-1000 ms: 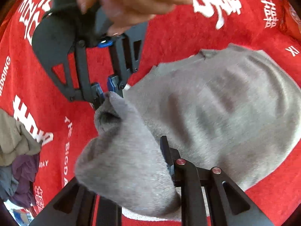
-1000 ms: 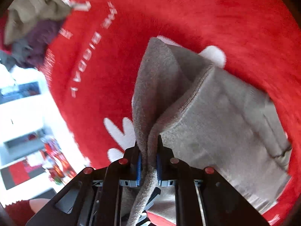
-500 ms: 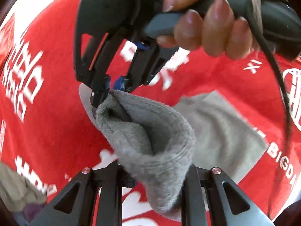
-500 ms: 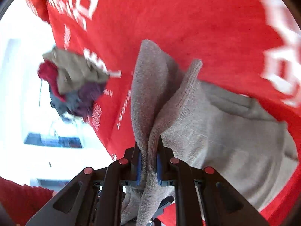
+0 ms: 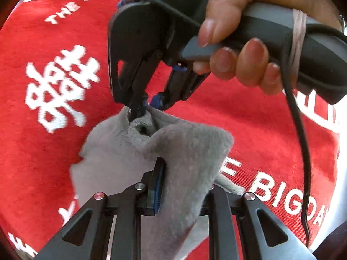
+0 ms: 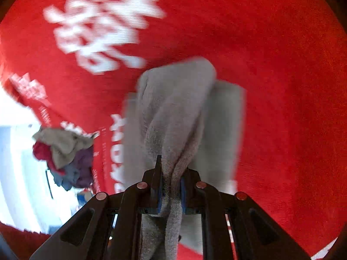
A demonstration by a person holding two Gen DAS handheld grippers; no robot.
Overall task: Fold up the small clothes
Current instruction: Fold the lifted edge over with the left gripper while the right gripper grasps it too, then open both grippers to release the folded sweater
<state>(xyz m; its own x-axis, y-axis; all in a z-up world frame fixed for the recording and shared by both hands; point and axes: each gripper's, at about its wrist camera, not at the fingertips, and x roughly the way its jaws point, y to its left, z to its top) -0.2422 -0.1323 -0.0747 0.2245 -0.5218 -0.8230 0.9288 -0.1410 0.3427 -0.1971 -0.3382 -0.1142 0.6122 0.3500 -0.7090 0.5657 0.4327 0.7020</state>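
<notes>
A small grey knitted garment [image 5: 186, 149] hangs bunched between both grippers above a red cloth with white lettering [image 5: 249, 112]. My left gripper [image 5: 182, 186] is shut on one thick fold of it; the fabric drapes over and hides the right-hand finger. A person's hand [image 5: 236, 49] holds my right gripper [image 5: 149, 106], which is shut on the garment's far edge. The right wrist view is blurred: there my right gripper [image 6: 171, 186] pinches the grey garment [image 6: 177, 99], and the rest of it trails down toward the red cloth [image 6: 282, 65].
A heap of small clothes [image 6: 65, 149] in beige, red, purple and blue lies at the cloth's left edge in the right wrist view. Beyond that edge is bright white floor [image 6: 13, 162]. A black cable [image 5: 301, 143] dangles from the right gripper's handle.
Both grippers swung sideways across the red cloth and rolled, still gripping the grey garment. It went from partly spread flat to hanging bunched between them. The clothes heap shifted in the right wrist view.
</notes>
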